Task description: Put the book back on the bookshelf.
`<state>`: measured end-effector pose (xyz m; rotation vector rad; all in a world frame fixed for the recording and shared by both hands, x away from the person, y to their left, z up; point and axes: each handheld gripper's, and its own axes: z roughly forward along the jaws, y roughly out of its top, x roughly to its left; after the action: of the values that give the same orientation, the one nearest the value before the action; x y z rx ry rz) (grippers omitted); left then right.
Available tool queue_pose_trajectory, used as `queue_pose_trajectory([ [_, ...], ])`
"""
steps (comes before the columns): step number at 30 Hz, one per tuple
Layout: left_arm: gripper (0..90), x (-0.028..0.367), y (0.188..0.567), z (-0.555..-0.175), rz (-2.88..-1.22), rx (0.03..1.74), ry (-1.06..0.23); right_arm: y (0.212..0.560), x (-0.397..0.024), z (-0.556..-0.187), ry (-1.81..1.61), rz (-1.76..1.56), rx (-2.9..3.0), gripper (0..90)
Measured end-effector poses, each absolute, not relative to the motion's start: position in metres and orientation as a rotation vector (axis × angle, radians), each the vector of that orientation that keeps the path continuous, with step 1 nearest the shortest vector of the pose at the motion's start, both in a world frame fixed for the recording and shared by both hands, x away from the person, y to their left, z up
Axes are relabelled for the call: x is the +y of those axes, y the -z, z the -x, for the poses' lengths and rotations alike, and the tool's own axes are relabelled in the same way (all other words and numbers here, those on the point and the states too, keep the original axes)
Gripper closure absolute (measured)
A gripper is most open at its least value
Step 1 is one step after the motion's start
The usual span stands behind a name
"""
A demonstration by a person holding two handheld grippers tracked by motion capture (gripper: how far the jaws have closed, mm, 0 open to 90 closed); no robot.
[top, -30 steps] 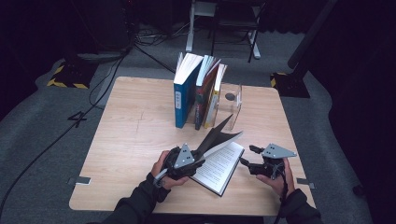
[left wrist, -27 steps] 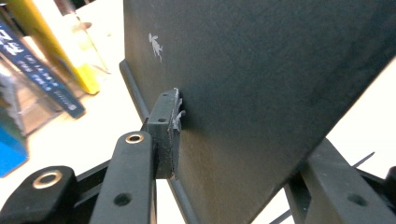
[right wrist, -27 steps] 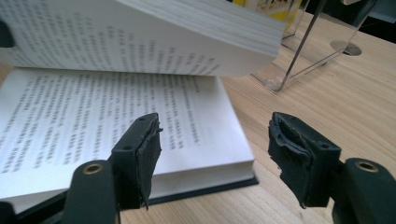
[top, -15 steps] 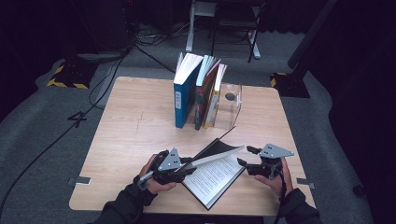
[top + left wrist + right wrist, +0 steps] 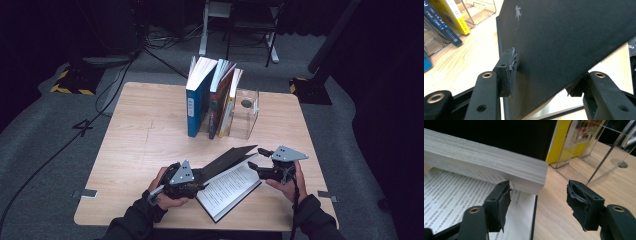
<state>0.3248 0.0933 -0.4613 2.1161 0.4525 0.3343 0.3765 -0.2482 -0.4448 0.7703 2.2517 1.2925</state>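
Black cover and white pages mark the open book [image 5: 227,182] at the near edge of the bench [image 5: 145,150], lying between the two grippers. The left gripper [image 5: 197,181] has its fingers [image 5: 507,72] set wide around the raised cover; they have just been opening, and whether the pads press on the board is hard to tell. The right gripper [image 5: 254,167] waits with fingers apart, empty, just beside the page block's corner. Closing looks about half done: the cover is tilted over the pages, not yet down. Farther off, upright books [image 5: 212,97] lean by a clear bookend [image 5: 246,115], presumably the destination. The book's title is hidden.
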Motion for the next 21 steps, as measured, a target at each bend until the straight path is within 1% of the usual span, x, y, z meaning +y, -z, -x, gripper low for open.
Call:
queue_pose_trajectory([
  [5, 47.4, 0.081, 0.464, -0.327, -2.135, 0.450, -0.401, 0.440, -0.243, -0.383, -1.304, -0.758, 2.246, 36.3],
  [7, 51.0, 0.082, 0.463, -0.331, -2.111, 0.468, -0.406, 0.439, -0.242, -0.385, -1.309, -0.753, 2.245, 36.1],
  [8, 55.4, 0.083, 0.462, -0.333, -2.100, 0.476, -0.411, 0.438, -0.242, -0.387, -1.314, -0.755, 2.243, 35.7],
  [10, 60.7, 0.085, 0.461, -0.338, -2.080, 0.482, -0.389, 0.439, -0.242, -0.388, -1.312, -0.756, 2.239, 35.9],
  [11, 61.6, 0.086, 0.461, -0.340, -2.073, 0.475, -0.380, 0.439, -0.243, -0.388, -1.319, -0.759, 2.241, 35.9],
  [16, 64.3, 0.079, 0.461, -0.346, -2.061, 0.439, -0.354, 0.438, -0.253, -0.388, -1.347, -0.751, 2.249, 34.9],
  [21, 66.8, 0.069, 0.461, -0.358, -2.026, 0.382, -0.256, 0.440, -0.270, -0.387, -1.390, -0.737, 2.280, 32.0],
])
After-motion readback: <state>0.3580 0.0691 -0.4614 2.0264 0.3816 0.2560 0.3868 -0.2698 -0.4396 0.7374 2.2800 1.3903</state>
